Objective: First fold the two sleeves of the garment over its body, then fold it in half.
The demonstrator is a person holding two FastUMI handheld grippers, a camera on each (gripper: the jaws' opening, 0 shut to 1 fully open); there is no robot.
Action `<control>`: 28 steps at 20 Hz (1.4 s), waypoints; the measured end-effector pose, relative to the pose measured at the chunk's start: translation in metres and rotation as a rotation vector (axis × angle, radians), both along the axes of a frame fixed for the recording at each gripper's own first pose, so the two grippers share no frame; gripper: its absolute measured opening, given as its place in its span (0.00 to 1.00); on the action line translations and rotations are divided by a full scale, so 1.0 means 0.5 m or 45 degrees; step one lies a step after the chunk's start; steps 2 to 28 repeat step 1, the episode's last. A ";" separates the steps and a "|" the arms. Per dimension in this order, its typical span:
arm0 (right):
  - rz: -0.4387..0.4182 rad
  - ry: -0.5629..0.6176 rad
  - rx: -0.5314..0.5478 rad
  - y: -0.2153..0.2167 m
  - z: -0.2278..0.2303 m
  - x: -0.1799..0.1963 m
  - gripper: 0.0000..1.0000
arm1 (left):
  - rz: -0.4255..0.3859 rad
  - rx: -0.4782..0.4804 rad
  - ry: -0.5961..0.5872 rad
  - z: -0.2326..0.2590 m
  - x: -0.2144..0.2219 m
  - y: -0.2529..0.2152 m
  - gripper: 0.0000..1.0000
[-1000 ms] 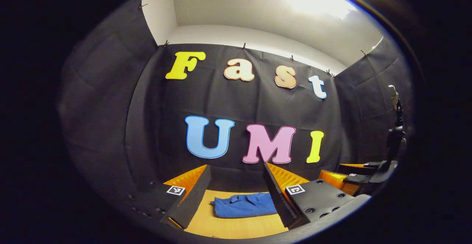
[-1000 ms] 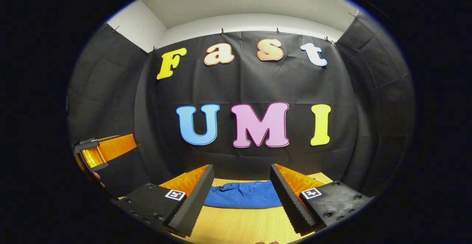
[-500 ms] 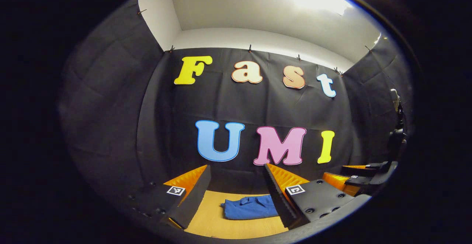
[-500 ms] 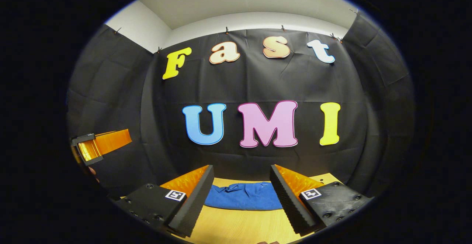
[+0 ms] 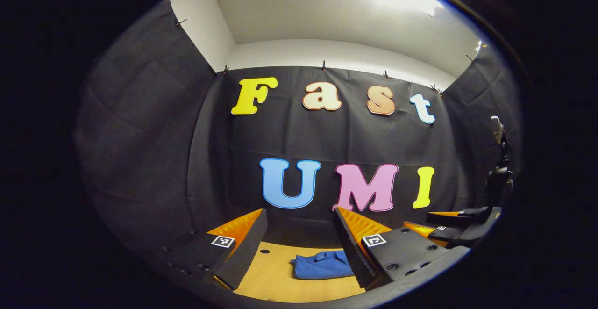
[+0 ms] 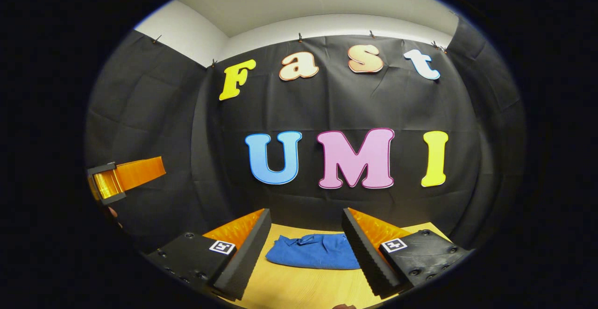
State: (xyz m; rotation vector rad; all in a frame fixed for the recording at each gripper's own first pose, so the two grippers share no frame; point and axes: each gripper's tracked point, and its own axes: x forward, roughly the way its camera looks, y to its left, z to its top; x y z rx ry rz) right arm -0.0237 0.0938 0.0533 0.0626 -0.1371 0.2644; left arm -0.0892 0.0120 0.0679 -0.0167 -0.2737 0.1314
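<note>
A blue garment [image 5: 322, 266] lies folded into a small flat bundle on the wooden table [image 5: 275, 271], near the far wall. In the right gripper view the same garment [image 6: 312, 252] rests between and beyond the fingers. My left gripper [image 5: 299, 227] is open and held above the table, well back from the cloth, with nothing between its fingers. My right gripper [image 6: 306, 227] is open too, raised and empty. The right gripper [image 5: 460, 220] also appears at the right edge of the left gripper view, and the left gripper [image 6: 124, 178] at the left edge of the right gripper view.
Black cloth walls close the booth behind and at both sides. The wooden table [image 6: 299, 285] runs up to the back wall. A dark stand [image 5: 500, 173] rises at the far right of the left gripper view.
Both grippers have drawn back and swung left, so the garment has slid right and looks smaller in the left gripper view. The garment itself has not moved.
</note>
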 end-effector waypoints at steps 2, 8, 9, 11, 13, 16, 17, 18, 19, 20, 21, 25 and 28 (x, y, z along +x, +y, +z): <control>0.007 -0.004 -0.003 0.006 0.001 0.002 0.97 | 0.006 -0.003 0.007 -0.002 0.000 0.004 0.81; 0.007 -0.004 -0.003 0.006 0.001 0.002 0.97 | 0.006 -0.003 0.007 -0.002 0.000 0.004 0.81; 0.007 -0.004 -0.003 0.006 0.001 0.002 0.97 | 0.006 -0.003 0.007 -0.002 0.000 0.004 0.81; 0.007 -0.004 -0.003 0.006 0.001 0.002 0.97 | 0.006 -0.003 0.007 -0.002 0.000 0.004 0.81; 0.007 -0.004 -0.003 0.006 0.001 0.002 0.97 | 0.006 -0.003 0.007 -0.002 0.000 0.004 0.81; 0.007 -0.004 -0.003 0.006 0.001 0.002 0.97 | 0.006 -0.003 0.007 -0.002 0.000 0.004 0.81; 0.007 -0.004 -0.003 0.006 0.001 0.002 0.97 | 0.006 -0.003 0.007 -0.002 0.000 0.004 0.81; 0.007 -0.004 -0.003 0.006 0.001 0.002 0.97 | 0.006 -0.003 0.007 -0.002 0.000 0.004 0.81; 0.007 -0.004 -0.003 0.006 0.001 0.002 0.97 | 0.006 -0.003 0.007 -0.002 0.000 0.004 0.81; 0.007 -0.004 -0.003 0.006 0.001 0.002 0.97 | 0.006 -0.003 0.007 -0.002 0.000 0.004 0.81; 0.007 -0.004 -0.003 0.006 0.001 0.002 0.97 | 0.006 -0.003 0.007 -0.002 0.000 0.004 0.81; 0.007 -0.004 -0.003 0.006 0.001 0.002 0.97 | 0.006 -0.003 0.007 -0.002 0.000 0.004 0.81; 0.007 -0.004 -0.003 0.006 0.001 0.002 0.97 | 0.006 -0.003 0.007 -0.002 0.000 0.004 0.81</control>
